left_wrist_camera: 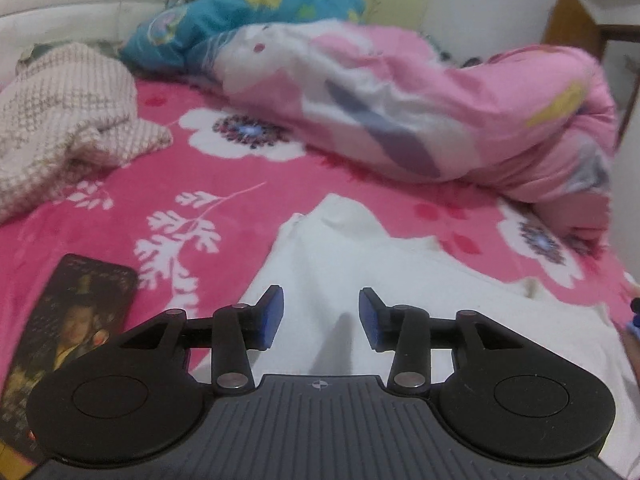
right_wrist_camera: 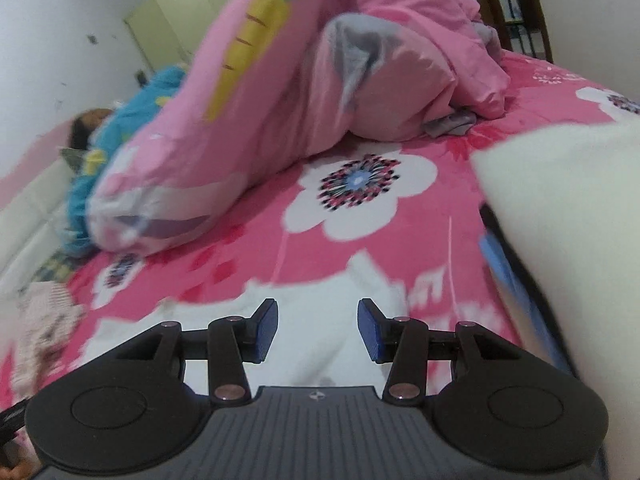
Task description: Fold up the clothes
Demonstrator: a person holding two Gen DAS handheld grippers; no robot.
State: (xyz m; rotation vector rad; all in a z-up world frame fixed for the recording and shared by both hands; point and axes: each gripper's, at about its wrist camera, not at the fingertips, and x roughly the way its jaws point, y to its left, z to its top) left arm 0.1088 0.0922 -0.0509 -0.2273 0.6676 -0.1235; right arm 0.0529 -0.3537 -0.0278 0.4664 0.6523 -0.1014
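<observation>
A white garment (left_wrist_camera: 400, 276) lies spread on the pink flowered bedsheet (left_wrist_camera: 120, 184). My left gripper (left_wrist_camera: 321, 318) hovers over the near part of it, open, with nothing between its blue pads. In the right wrist view the same white garment (right_wrist_camera: 320, 320) lies below my right gripper (right_wrist_camera: 317, 330), which is also open and holds nothing. A cream sleeve (right_wrist_camera: 568, 208) fills the right edge of that view.
A bunched pink quilt (left_wrist_camera: 440, 92) lies across the far side of the bed, with a blue patterned pillow (left_wrist_camera: 240, 12) behind it. A beige knitted garment (left_wrist_camera: 68, 120) sits at the left. A dark book (left_wrist_camera: 68, 344) lies near the left front.
</observation>
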